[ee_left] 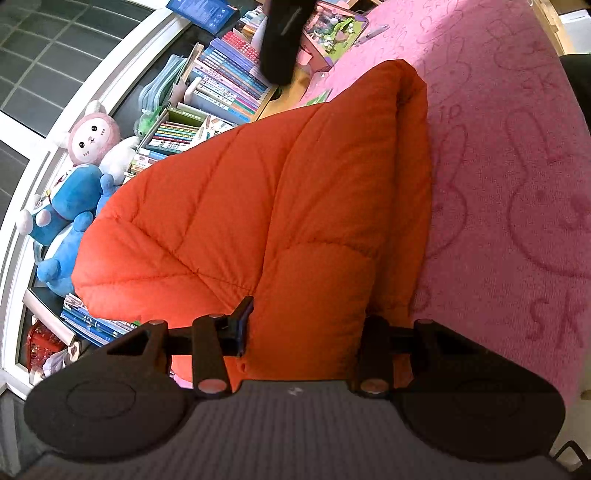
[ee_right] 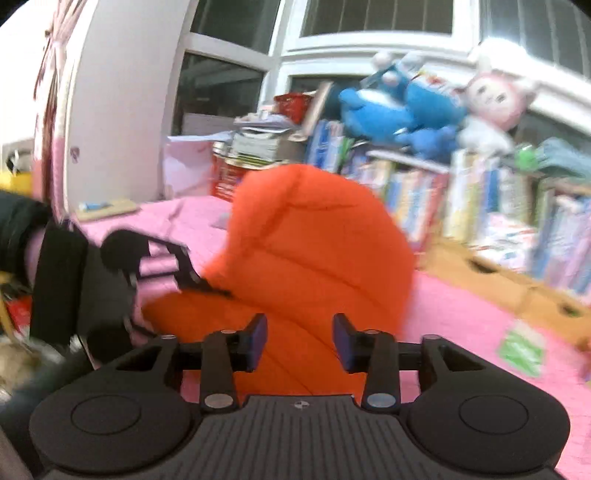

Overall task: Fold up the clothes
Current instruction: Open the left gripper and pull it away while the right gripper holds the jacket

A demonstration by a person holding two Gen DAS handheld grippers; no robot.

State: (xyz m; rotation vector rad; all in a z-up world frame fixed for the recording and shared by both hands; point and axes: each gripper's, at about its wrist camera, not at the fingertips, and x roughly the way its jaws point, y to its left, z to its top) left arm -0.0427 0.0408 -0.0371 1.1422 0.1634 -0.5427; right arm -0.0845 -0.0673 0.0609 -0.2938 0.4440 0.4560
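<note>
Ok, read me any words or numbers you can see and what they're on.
"SK": pink blanket, repeated across its pattern.
Book spines: too small to read.
Blue box: print too small.
Jacket: no text.
Right wrist view: too blurred to read.

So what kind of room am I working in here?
Most likely a child's bedroom or study at home. The orange quilted puffer jacket lies on a pink cartoon-print blanket, with crowded rows of colourful books and blue and pink plush toys along a window.
</note>
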